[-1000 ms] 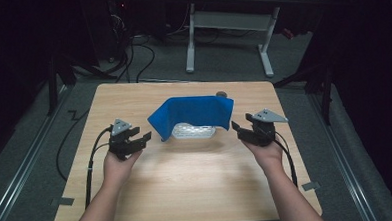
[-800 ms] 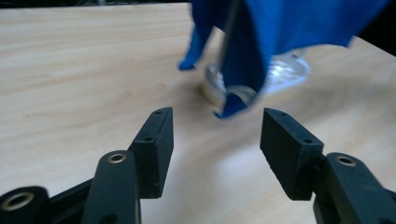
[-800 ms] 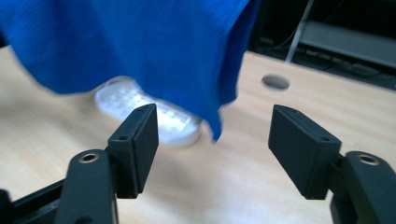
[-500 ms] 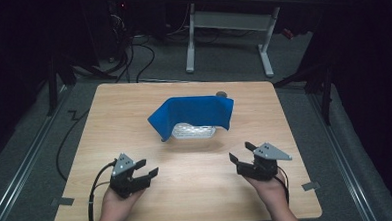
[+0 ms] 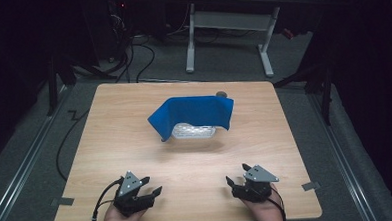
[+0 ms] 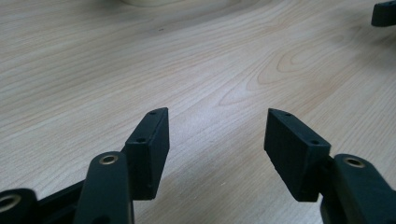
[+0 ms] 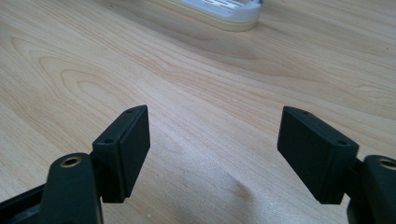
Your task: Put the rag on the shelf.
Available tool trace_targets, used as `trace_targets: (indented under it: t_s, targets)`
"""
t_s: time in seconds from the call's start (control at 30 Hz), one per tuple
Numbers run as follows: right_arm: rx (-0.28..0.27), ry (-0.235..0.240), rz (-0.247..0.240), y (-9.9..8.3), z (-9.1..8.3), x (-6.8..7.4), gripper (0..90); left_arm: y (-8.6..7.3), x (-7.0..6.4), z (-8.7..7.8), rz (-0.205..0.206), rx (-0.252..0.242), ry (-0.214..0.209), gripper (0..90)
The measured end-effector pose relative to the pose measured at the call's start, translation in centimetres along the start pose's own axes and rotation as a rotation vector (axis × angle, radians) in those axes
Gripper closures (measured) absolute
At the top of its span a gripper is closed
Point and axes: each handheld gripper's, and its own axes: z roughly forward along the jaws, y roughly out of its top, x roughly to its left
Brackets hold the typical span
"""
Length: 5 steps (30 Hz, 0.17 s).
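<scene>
Sitting near the middle of the wooden table (image 5: pixel 110 144), a little toward its far side: a white tray (image 5: pixel 194 131) with a blue cloth (image 5: pixel 194 113) draped over it and standing up around its back and sides, front of the tray left showing. Seen again at the top edge of the right gripper view as a white rim (image 7: pixel 224 11) over a cream base, flat on the wood. Just behind the cloth's far right corner, a small dark round thing (image 5: pixel 222 94), too small to make out.

Well apart from the tray, down at the near edge: left gripper (image 5: pixel 150 190) and right gripper (image 5: pixel 236 176), one at each near corner area, both held low over bare tabletop with a hand under each. Jaws spread wide on both, nothing between them but wood grain, as the left gripper view (image 6: pixel 215 135) and right gripper view (image 7: pixel 212 140) show. Grey three-cornered plate on top of each, cable trailing from the left one over the table's edge.

Beyond the table: grey carpet, dark cables on the floor, white legs of a desk (image 5: pixel 190 35).
</scene>
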Motion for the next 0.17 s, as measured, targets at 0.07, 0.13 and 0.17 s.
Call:
trace_targets:
  t_s: [0.07,0.13,0.17]
  targets:
    - [0.000,0.002,-0.003,-0.06,0.04,-0.02,25.9,-0.06,0.08,0.06,-0.003,0.001,0.004,41.0]
    - [0.006,0.005,-0.002,-0.14,0.11,-0.11,25.8,-0.05,0.29,0.09,-0.018,0.000,0.003,41.0]
    - [0.008,0.006,0.000,-0.16,0.14,-0.16,25.8,0.01,0.48,0.12,-0.026,0.000,-0.001,40.9]
